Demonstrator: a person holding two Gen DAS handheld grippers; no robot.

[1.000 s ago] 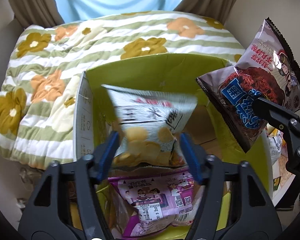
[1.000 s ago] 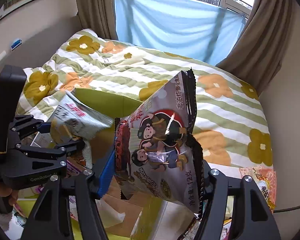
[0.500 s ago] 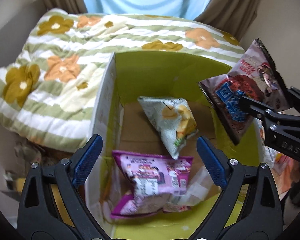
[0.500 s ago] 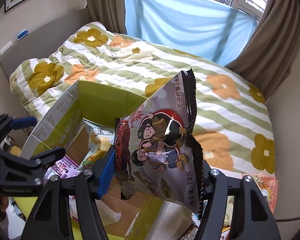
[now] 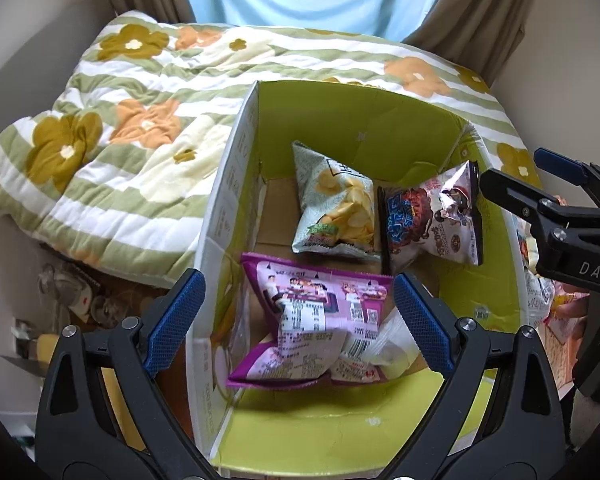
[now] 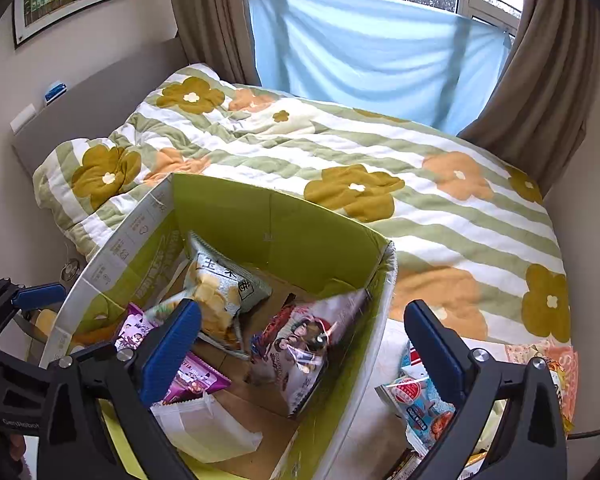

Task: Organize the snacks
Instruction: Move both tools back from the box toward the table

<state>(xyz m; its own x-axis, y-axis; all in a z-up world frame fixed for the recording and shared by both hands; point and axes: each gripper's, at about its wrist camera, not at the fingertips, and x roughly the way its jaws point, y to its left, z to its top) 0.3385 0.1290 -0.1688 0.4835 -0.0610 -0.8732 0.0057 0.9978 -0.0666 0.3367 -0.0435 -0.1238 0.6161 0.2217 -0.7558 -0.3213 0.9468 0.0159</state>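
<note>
A green cardboard box stands against the bed. Inside it lie a pale chip bag, a dark bag with monkey figures, a purple bag and a white packet. My left gripper hangs open above the box's near end with nothing between its fingers. My right gripper is over the box's right side. Its jaws are opening, and the monkey bag lies loose in the box below them, free of the pads.
A quilt with flowers covers the bed behind the box. More snack packets lie on the surface to the right of the box. Clutter sits on the floor at the box's left. Curtains and a blue sheet hang behind.
The left gripper let go of the chip bag, which dropped into the box, and then drew back. The right gripper opened and the monkey bag fell into the box.
</note>
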